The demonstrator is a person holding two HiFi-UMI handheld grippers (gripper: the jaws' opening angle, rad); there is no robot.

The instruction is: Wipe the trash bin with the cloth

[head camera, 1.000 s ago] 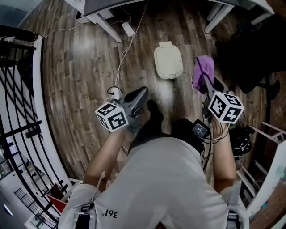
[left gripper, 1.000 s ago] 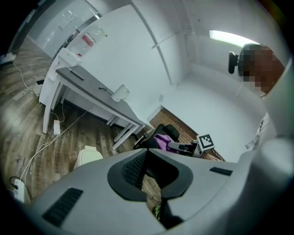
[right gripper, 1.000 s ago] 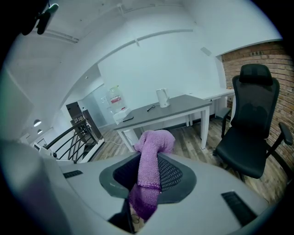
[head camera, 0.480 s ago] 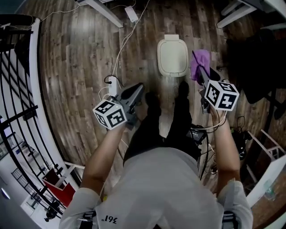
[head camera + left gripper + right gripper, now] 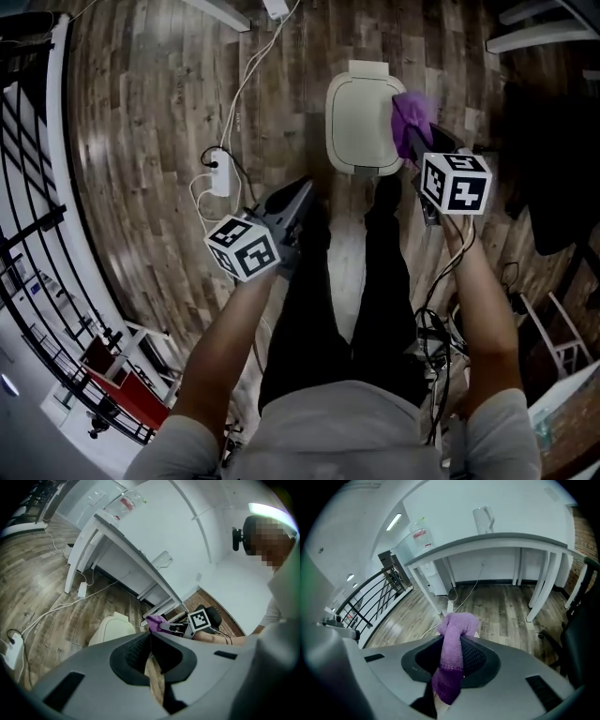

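Dropped lower, closer to trash bin; pinching cloth in right claw over its right edge (left claw pressed together, empty). Ready to wipe.

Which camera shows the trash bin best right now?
Head view: the trash bin shows from above, whole lid, only its right edge covered by the purple cloth. Left gripper view shows its side, partly behind the left gripper. Right gripper view: the cloth blocks it.
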